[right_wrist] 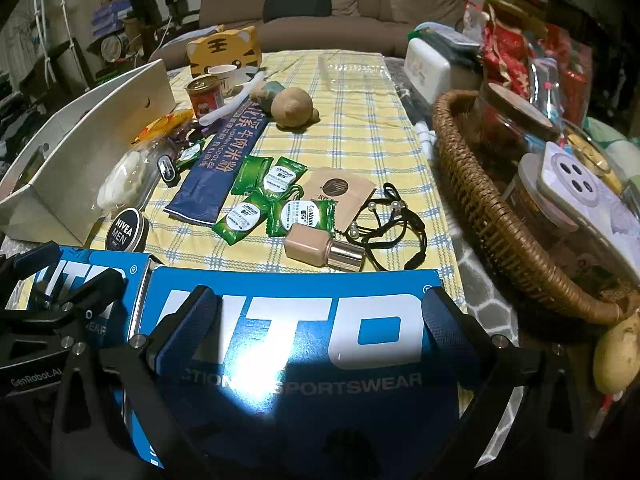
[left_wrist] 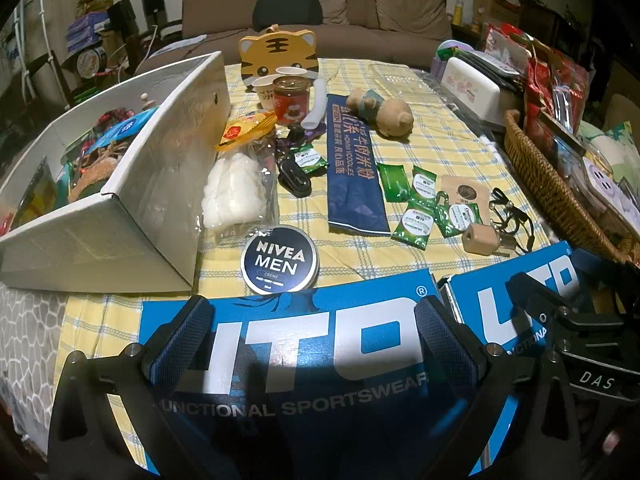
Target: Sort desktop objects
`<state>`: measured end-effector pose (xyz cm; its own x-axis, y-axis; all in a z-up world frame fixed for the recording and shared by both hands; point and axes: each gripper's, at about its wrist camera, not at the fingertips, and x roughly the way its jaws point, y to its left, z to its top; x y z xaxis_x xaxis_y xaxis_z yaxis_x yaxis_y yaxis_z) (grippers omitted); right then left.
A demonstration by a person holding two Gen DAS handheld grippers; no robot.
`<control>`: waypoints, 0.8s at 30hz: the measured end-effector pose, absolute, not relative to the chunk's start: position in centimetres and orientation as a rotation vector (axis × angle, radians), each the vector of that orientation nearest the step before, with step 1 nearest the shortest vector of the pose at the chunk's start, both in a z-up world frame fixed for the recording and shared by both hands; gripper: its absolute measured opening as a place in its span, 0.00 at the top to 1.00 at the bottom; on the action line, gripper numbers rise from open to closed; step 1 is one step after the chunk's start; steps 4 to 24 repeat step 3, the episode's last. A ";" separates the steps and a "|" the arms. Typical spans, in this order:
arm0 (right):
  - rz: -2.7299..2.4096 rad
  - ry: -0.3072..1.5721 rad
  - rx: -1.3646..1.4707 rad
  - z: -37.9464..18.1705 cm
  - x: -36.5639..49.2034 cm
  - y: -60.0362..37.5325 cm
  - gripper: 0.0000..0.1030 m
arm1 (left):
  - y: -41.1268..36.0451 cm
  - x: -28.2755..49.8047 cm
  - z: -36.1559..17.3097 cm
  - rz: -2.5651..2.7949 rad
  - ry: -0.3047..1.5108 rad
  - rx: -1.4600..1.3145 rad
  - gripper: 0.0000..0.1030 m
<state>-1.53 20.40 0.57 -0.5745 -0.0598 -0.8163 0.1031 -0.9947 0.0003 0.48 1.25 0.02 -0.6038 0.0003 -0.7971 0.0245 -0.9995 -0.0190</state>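
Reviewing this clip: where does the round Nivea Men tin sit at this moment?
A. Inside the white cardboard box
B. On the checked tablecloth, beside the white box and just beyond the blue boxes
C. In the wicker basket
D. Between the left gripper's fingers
B: the Nivea Men tin lies on the checked tablecloth, next to the white box and beyond the blue boxes.
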 end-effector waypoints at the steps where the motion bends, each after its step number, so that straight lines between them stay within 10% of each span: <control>1: -2.708 0.072 1.401 0.6 -1.5 20.4 0.00 | 1.3 0.5 0.0 -2.800 0.043 1.393 0.00; 24: -2.708 0.071 1.401 0.6 -1.5 20.4 0.00 | 1.2 0.4 0.0 -2.801 0.044 1.393 0.00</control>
